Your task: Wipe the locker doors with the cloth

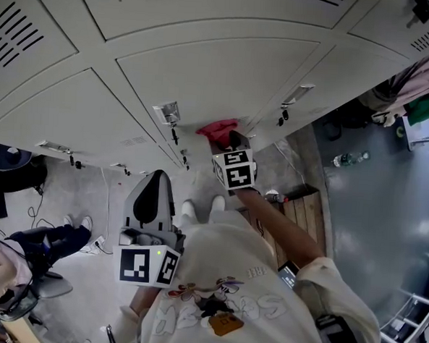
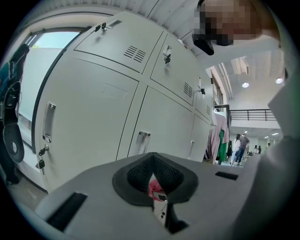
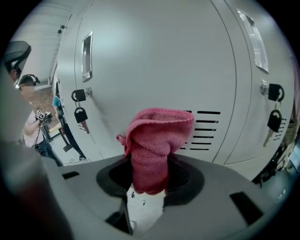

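Observation:
Pale grey locker doors [image 1: 206, 72] fill the upper head view. My right gripper [image 1: 234, 145] is held up close to a lower door and is shut on a bunched red-pink cloth [image 1: 217, 129]. In the right gripper view the cloth [image 3: 154, 140] stands up out of the right gripper [image 3: 149, 180], just short of a door [image 3: 154, 61] with a slotted vent [image 3: 204, 129]; I cannot tell whether it touches. My left gripper [image 1: 149, 199] hangs lower and further from the lockers, shut with nothing in it [image 2: 152, 174]. The cloth [image 2: 154, 189] shows small beyond it.
Keys hang from the locks [image 3: 80, 115] [image 3: 273, 119] on either side of the cloth. A person sits at the left [image 1: 21, 257]. A wooden bench [image 1: 306, 213], a bottle [image 1: 349, 159] and hanging clothes [image 1: 422, 93] lie to the right.

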Demonstrator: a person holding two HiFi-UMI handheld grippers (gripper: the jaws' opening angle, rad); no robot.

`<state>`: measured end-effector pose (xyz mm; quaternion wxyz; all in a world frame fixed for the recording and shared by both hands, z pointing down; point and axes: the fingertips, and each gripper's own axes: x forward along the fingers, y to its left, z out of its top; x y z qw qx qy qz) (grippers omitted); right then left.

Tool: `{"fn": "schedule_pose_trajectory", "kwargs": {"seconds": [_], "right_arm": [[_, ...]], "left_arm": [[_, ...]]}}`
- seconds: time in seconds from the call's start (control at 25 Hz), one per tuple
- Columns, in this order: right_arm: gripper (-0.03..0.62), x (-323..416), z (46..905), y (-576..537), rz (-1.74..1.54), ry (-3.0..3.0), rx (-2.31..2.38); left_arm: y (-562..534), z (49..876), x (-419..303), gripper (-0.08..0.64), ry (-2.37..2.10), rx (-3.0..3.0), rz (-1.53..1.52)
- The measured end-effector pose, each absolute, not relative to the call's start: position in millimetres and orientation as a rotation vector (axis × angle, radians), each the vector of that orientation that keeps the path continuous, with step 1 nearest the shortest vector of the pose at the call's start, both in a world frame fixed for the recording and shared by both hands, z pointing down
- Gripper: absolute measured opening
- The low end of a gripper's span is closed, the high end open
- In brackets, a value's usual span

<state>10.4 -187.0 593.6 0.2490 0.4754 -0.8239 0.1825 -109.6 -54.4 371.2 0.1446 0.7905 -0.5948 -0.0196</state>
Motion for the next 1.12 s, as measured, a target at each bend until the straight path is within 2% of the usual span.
{"fn": "schedule_pose_trajectory", "kwargs": {"seconds": [1.12], "right_arm": [[0.163, -86, 571, -162, 0.567, -2.357, 1.082]], "left_arm": [[-40, 368, -132, 0.006, -1.775, 2.236, -0.075]]}}
